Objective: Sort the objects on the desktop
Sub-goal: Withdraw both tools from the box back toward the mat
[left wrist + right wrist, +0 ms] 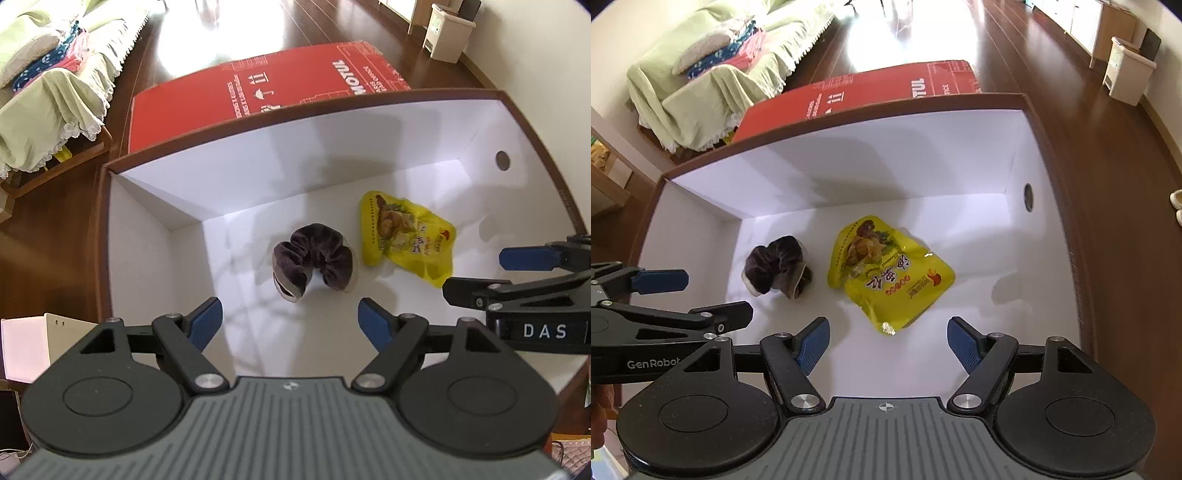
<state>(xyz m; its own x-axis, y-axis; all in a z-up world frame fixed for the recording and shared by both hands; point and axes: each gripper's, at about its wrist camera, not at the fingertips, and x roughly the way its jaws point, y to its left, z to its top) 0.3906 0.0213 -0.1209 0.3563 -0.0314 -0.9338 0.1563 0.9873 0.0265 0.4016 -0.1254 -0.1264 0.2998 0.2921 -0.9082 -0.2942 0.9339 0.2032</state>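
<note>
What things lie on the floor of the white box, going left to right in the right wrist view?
Scrunchie → yellow snack pouch.

White box point(1015, 155) open above, scrunchie point(777, 267) and yellow pouch point(890, 273) mid-floor, bare floor around them

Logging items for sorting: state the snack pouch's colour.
Bright yellow snack pouch with a printed food picture and red characters; clearest in the right wrist view.
</note>
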